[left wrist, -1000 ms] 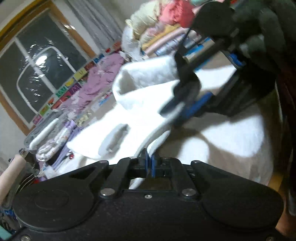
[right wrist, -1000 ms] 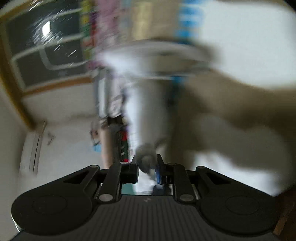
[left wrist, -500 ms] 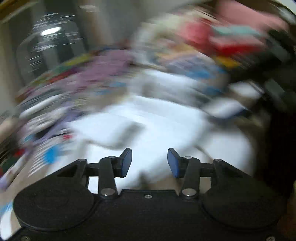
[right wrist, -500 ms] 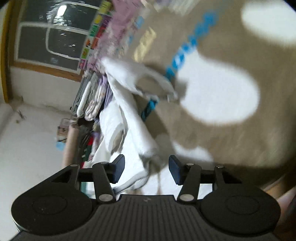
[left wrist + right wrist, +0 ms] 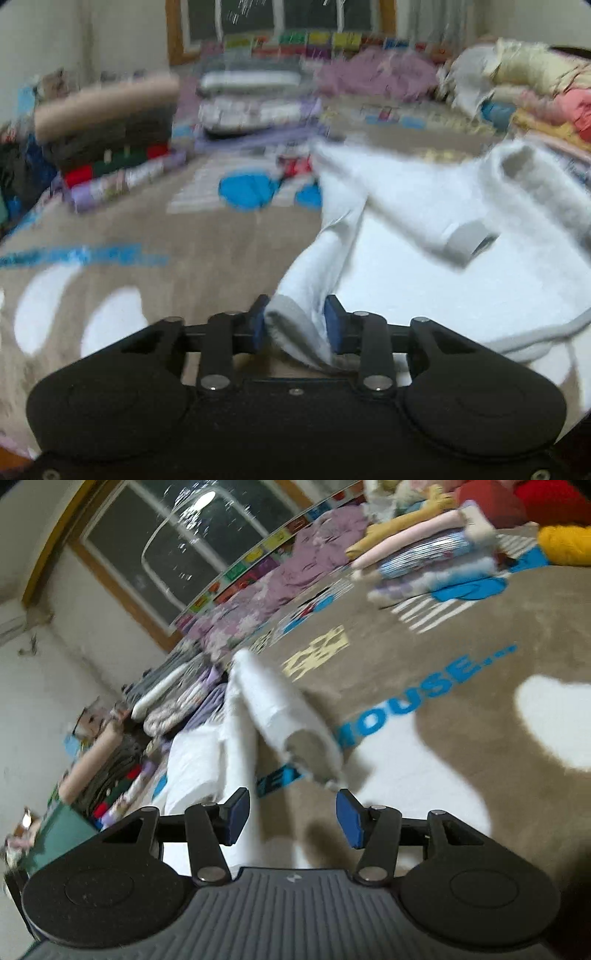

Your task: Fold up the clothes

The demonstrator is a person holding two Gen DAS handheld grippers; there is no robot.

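A white fleece garment (image 5: pixel 424 236) with grey cuffs lies on a brown blanket (image 5: pixel 192 229). My left gripper (image 5: pixel 295 326) has its blue pads on either side of a grey-cuffed sleeve end (image 5: pixel 295 325); the pads stand fairly far apart, so I cannot tell if they grip it. The other sleeve (image 5: pixel 469 243) lies folded across the body. In the right wrist view the same garment (image 5: pixel 207 760) lies at the left, one sleeve cuff (image 5: pixel 314 753) ahead of my right gripper (image 5: pixel 291 821), which is open and empty above the blanket (image 5: pixel 461 701).
Stacks of folded clothes (image 5: pixel 110 147) stand at the left and back (image 5: pixel 255 107), another pile (image 5: pixel 535 92) at the right. A window (image 5: pixel 177 542) is behind. In the right wrist view folded piles (image 5: pixel 436 554) sit at the far right.
Both grippers were shut on the garment a second ago, then opened. The left one now has a sleeve cuff between its pads; the right has drawn back, open wider.
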